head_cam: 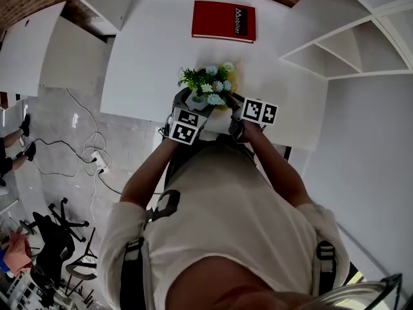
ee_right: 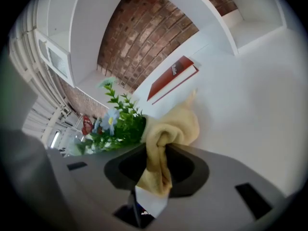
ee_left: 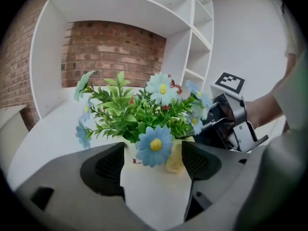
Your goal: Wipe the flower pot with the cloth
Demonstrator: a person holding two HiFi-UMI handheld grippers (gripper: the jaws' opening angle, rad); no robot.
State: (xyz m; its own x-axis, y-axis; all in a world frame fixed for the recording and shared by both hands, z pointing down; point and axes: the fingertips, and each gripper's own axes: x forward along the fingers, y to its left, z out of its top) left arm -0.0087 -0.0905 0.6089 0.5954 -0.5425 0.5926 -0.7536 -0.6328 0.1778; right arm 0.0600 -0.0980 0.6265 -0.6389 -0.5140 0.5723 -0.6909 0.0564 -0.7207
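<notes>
A white flower pot (ee_left: 154,196) holding green leaves and blue daisies (ee_left: 139,112) stands near the front edge of the white table (head_cam: 148,57). My left gripper (ee_left: 154,165) is shut on the pot, one jaw against each side. My right gripper (ee_right: 156,165) is shut on a bunched yellow cloth (ee_right: 168,131), which rests against the right side of the pot just under the leaves. From the left gripper view a bit of that cloth (ee_left: 174,160) shows at the pot's rim, with the right gripper (ee_left: 231,124) behind it. In the head view the plant (head_cam: 208,86) sits between both grippers.
A red book (head_cam: 224,20) lies flat at the far side of the table. White shelving (head_cam: 352,37) stands to the right, and a brick wall (ee_left: 110,52) is behind. Cables and a power strip (head_cam: 97,160) lie on the floor to the left.
</notes>
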